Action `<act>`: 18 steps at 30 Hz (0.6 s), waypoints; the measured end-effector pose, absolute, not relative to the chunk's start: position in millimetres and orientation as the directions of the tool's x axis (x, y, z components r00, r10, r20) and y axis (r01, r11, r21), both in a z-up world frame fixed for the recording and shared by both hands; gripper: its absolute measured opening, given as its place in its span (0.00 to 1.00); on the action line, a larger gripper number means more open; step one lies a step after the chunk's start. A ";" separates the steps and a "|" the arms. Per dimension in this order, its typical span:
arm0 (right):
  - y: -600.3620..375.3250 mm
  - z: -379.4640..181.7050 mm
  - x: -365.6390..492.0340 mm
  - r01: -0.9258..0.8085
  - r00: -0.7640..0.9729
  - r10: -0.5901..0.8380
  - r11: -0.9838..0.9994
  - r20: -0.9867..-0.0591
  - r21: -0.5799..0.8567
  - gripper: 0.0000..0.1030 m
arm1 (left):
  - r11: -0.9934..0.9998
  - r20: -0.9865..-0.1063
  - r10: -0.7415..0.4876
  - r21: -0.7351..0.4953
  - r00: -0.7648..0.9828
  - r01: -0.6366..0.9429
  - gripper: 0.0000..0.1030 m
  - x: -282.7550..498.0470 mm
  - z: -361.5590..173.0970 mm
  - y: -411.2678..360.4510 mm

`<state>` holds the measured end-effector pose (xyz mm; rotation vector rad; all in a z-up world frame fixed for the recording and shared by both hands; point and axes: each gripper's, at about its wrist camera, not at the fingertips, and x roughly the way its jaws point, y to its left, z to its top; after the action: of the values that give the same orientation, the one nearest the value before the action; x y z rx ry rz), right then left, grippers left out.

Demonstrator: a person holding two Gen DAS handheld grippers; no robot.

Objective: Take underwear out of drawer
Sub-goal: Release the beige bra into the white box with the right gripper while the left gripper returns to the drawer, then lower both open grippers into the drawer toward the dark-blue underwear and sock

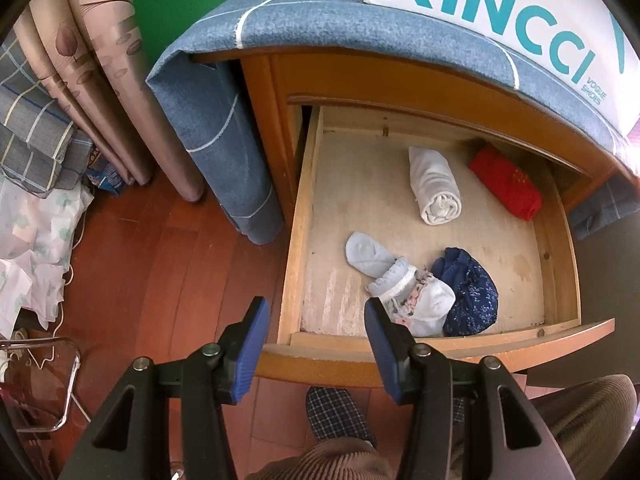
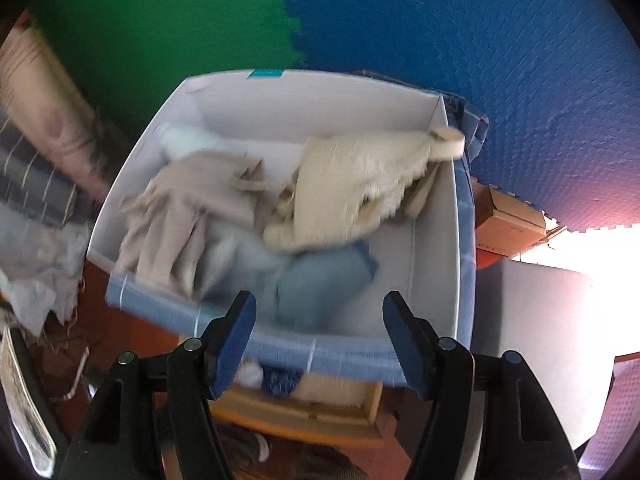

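Open drawer (image 1: pixel 424 344): held out under the left gripper (image 1: pixel 316 320), whose jaws are seen half apart and empty above the front rail; if the left claw is lowered carelessly, the rail could be struck instead of cloth.
White shoe box (image 2: pixel 452 240): seen just ahead of and below the right gripper (image 2: pixel 318 320), on the blue cloth (image 1: pixel 304 12) over the cabinet; it could be nudged off by a low pass of the right claw.
Garments in the box (image 2: pixel 344 192): a beige and a pale blue piece are piled ahead of the right claw, whose jaws are parted with nothing between the pads; a trailing edge could be caught and dragged back out.
Navy floral underwear (image 1: pixel 472 292): lying just ahead and right of the left claw, touching the sock bundle; both could be pinched together.
White roll (image 1: pixel 436 188): farther ahead of the left claw; it could be unrolled if gripped at one end.
Red folded piece (image 1: pixel 506 184): farthest ahead, partly under the cabinet top, so the claw could be knocked there.
Pale socks (image 1: pixel 384 268): nearest the left claw's right finger; these could be mistaken for underwear.
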<state>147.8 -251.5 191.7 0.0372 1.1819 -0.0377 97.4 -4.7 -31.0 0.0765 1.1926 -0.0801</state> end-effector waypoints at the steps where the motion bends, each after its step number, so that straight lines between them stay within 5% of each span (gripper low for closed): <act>1: -248.9 190.6 140.3 0.038 0.374 -0.004 0.999 -0.927 0.011 0.62 | 0.994 -0.931 -0.021 0.018 0.365 0.104 0.49 97.5 -31.4 -5.3; 10: -240.0 151.4 70.0 -0.018 0.311 0.074 0.997 -0.947 0.072 0.62 | 0.993 -0.944 -0.029 0.010 0.329 0.117 0.49 99.3 -36.5 -7.0; 18: -229.4 51.9 57.8 0.004 0.141 0.117 0.993 -0.983 0.119 0.60 | 0.992 -0.958 -0.063 -0.030 0.279 0.121 0.49 101.8 -43.7 -5.3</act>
<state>57.8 -229.4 51.9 0.1013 1.4279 0.0820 101.8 -5.3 -43.7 0.0519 1.2826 -0.1234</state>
